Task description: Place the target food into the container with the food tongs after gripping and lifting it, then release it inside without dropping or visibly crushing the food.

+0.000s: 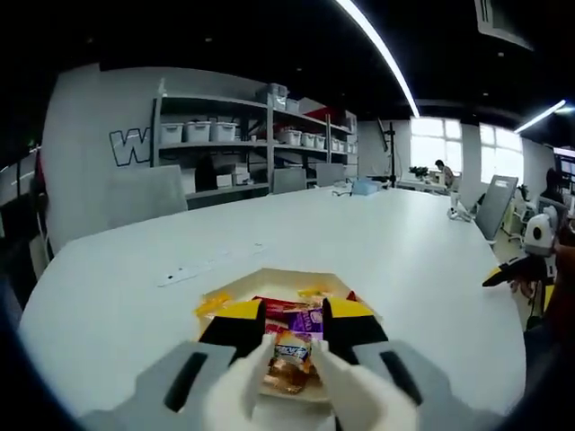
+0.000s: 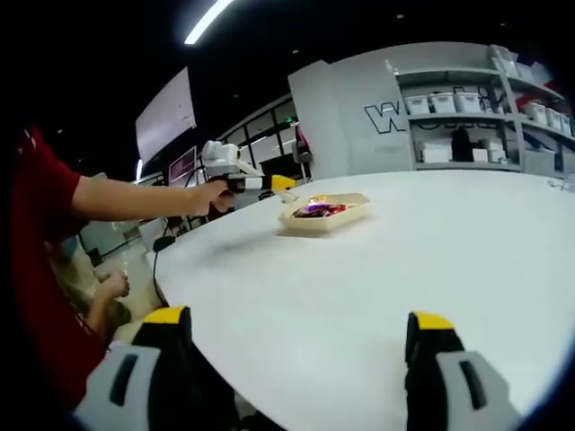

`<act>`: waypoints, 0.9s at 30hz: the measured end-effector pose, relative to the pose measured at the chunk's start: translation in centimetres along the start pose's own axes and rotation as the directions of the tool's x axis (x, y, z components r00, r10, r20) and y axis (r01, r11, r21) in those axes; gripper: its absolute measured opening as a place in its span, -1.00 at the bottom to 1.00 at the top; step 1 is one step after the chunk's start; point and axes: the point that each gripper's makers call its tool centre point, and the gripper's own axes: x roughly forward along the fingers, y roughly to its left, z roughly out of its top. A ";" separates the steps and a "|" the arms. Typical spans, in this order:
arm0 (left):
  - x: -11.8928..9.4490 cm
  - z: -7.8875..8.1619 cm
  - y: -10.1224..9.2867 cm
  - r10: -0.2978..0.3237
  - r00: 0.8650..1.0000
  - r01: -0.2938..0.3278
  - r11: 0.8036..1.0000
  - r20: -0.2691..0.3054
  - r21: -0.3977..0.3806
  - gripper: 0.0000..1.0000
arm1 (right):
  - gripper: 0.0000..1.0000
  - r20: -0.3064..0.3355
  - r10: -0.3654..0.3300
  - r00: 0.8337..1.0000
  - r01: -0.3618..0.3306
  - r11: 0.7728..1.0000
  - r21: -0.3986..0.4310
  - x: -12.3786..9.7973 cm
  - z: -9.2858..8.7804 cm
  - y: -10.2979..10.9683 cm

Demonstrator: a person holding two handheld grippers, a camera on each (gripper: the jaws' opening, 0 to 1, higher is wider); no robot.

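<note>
Your left gripper (image 1: 294,359) drives a pair of white plastic food tongs (image 1: 269,377), tips pinched on a small wrapped snack with an orange-and-blue label (image 1: 292,348). It sits over the near edge of the shallow beige cardboard tray (image 1: 269,278) on the big white round worktop (image 1: 404,260); more red, purple and yellow wrapped snacks (image 1: 301,314) lie in the tray. Can't tell if the snack is lifted clear or touching the pile below.

Right gripper (image 2: 296,359): jaws wide apart, nothing between them, hanging over the worktop's near edge, well apart from the tray (image 2: 325,215). Right gripper view also catches your left gripper (image 2: 260,183) just beside the tray.

Judgement: you're at the carry/release stage. Keep the squeeze light, just enough to hold; the wrapper looks crinkly and could slip. Centre the snack over the tray, lower it close to the pile, then ease the tongs open slowly. Leave the right gripper parked.
</note>
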 end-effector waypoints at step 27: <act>-1.4 0.8 -0.2 0.005 1.000 -0.006 1.000 0.016 0.016 -0.40 | 0.98 0.002 0.013 1.000 -0.013 1.000 -0.011 0.3 0.2 0.6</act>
